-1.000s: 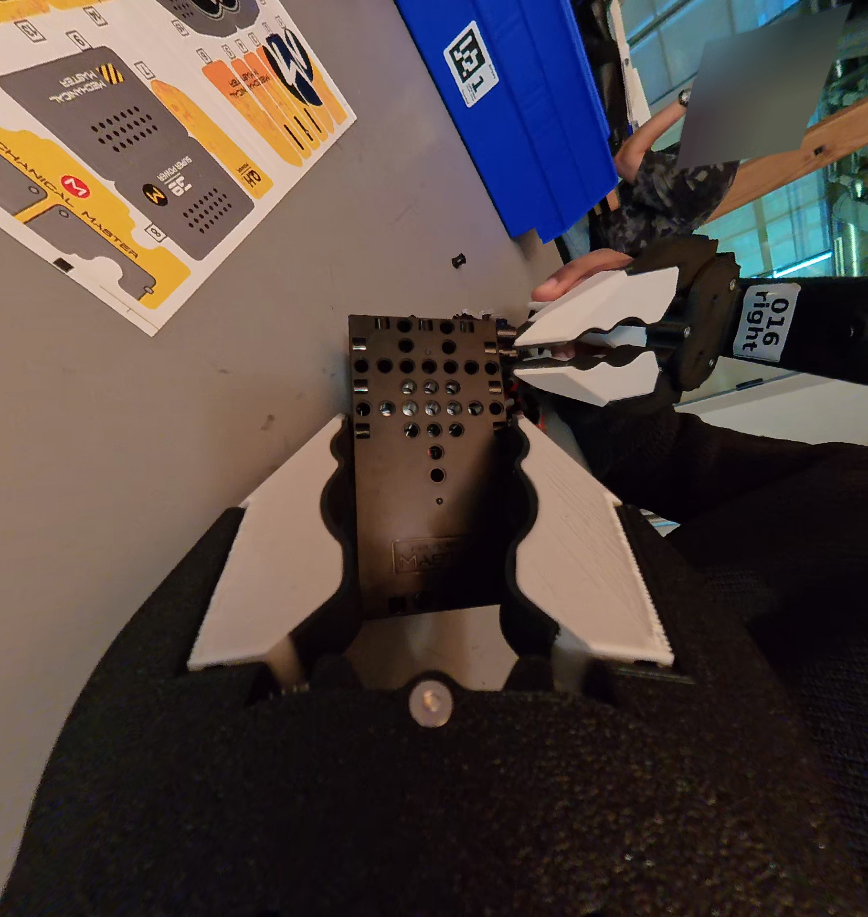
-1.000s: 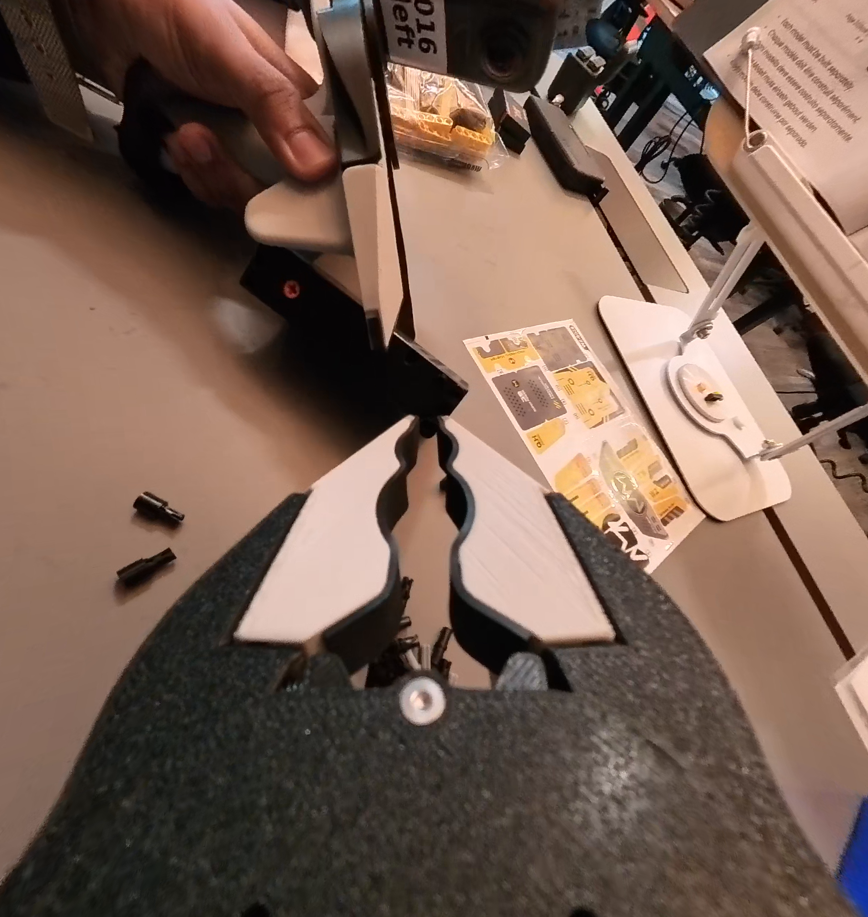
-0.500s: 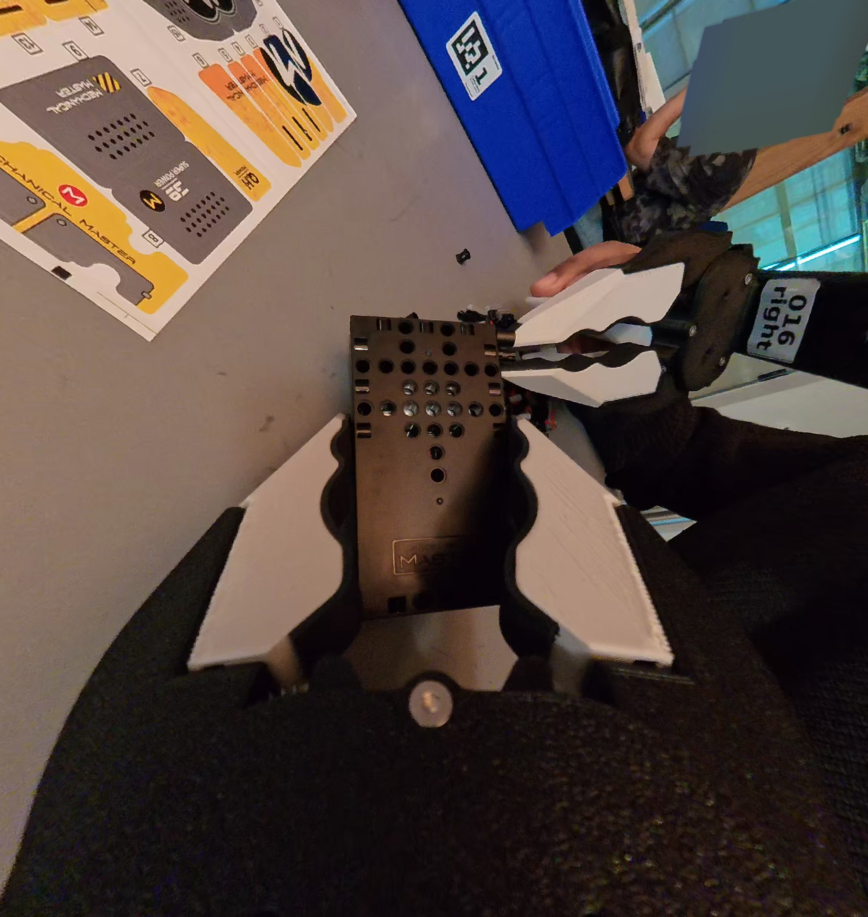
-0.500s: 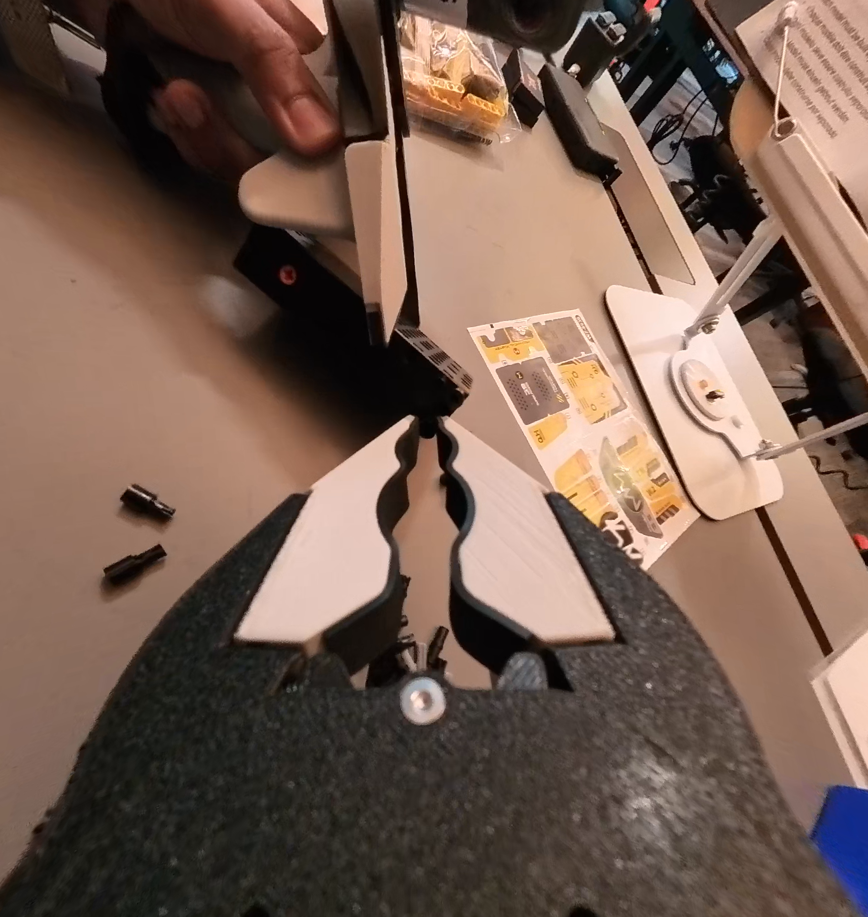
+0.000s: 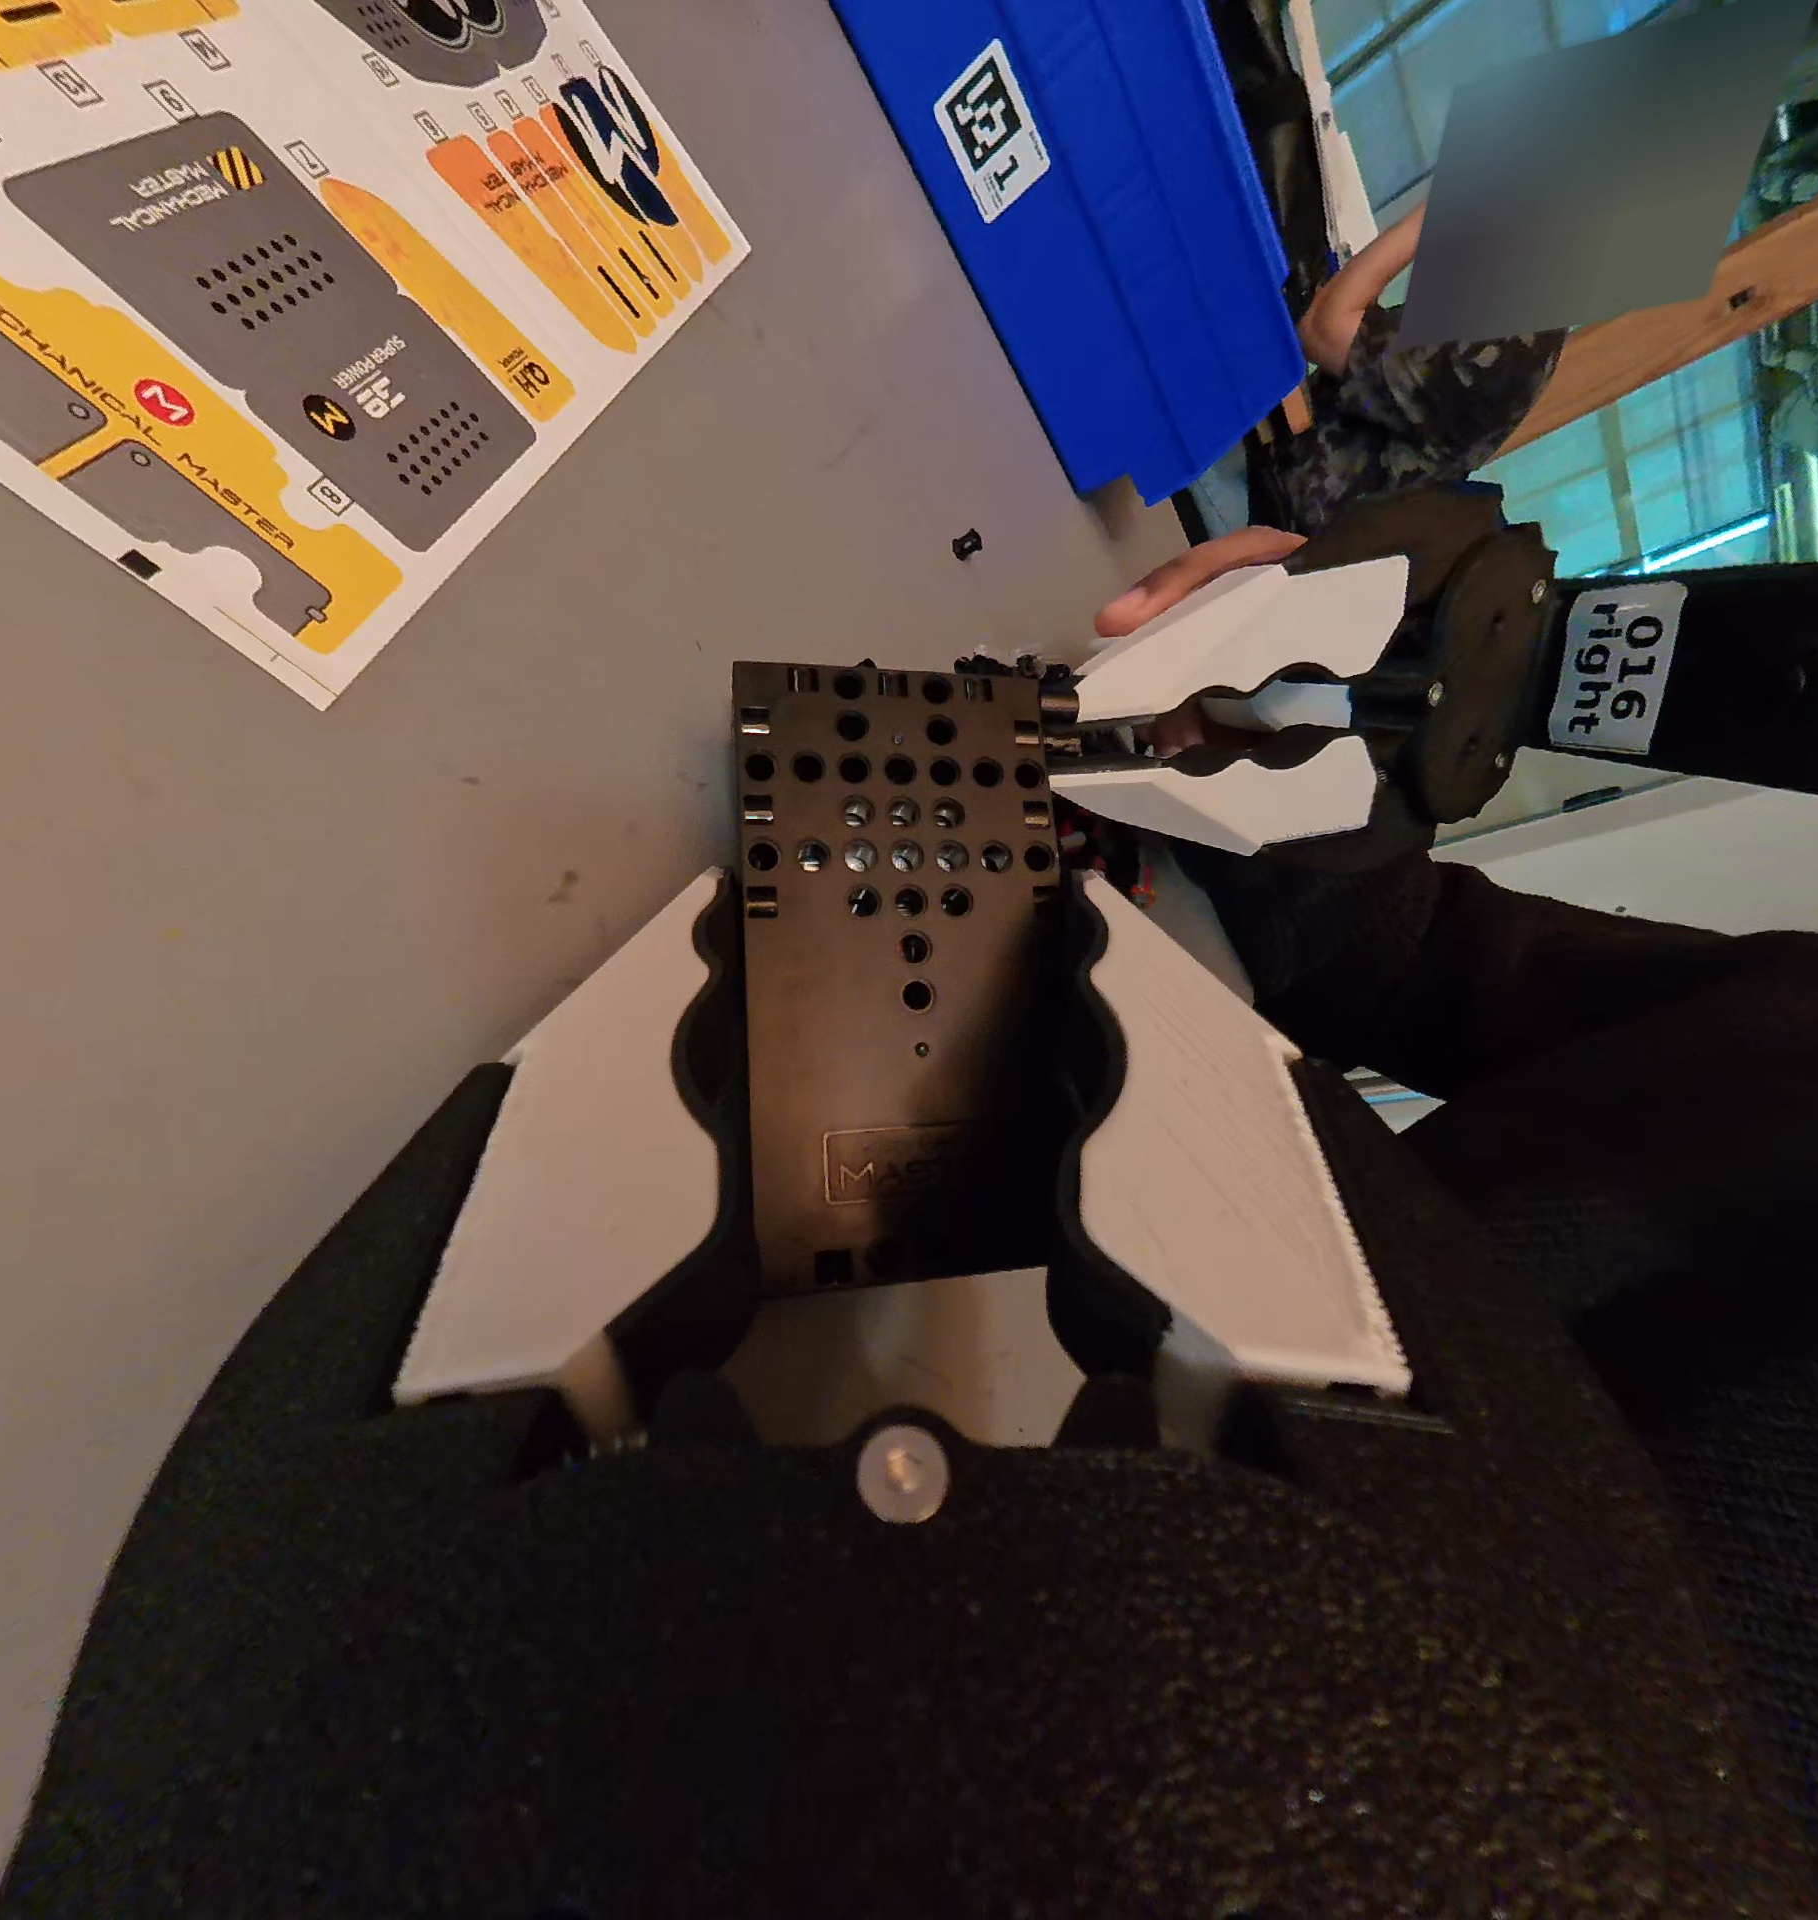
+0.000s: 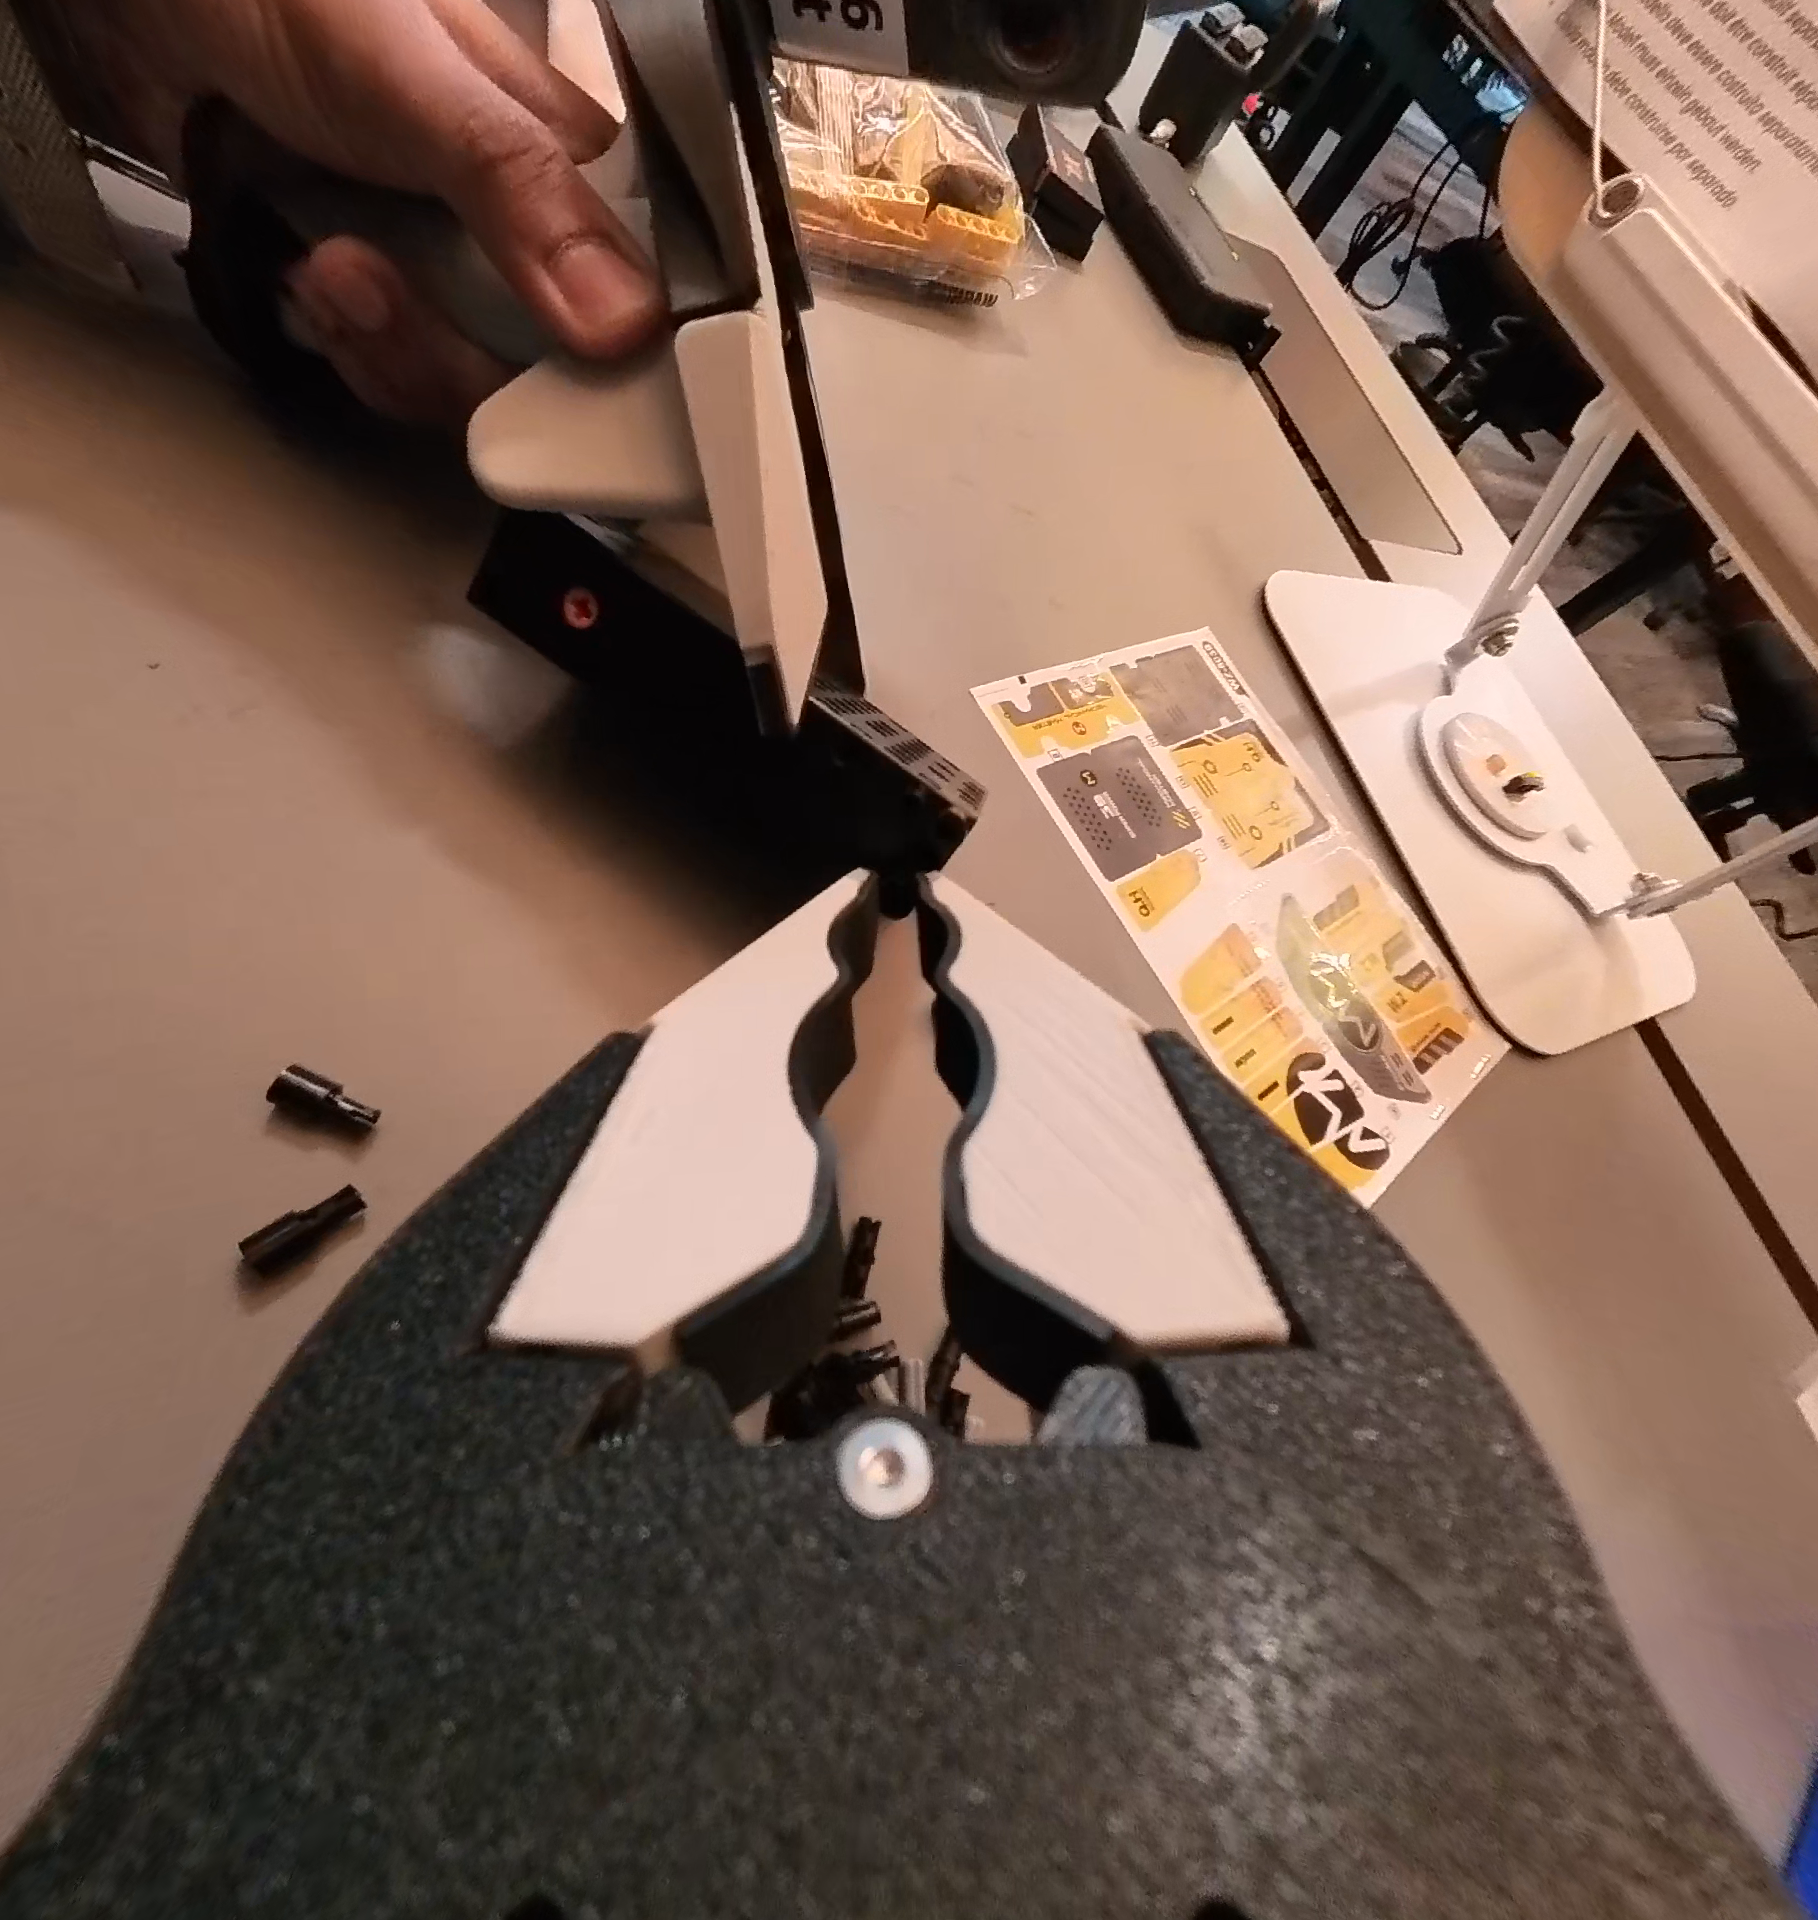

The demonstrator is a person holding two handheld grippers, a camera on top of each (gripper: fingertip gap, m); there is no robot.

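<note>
A hobby or lab workspace — a long grey bench (image 6: 1040,499) carries a printed yellow-and-grey sticker sheet (image 6: 1227,894), a clear bag of yellow building-kit parts (image 6: 894,208), loose small black plastic pins (image 6: 307,1174) and a white lamp base (image 6: 1570,831). A blue plastic bin (image 5: 1081,239) sits at the bench edge — office chairs and cables beyond.

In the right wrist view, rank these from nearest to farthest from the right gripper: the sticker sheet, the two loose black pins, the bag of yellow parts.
1. Sticker sheet, on the table just right of the right gripper.
2. Loose black pins, lower left on the table.
3. Bag of yellow parts, at the far top, behind the left gripper.
</note>
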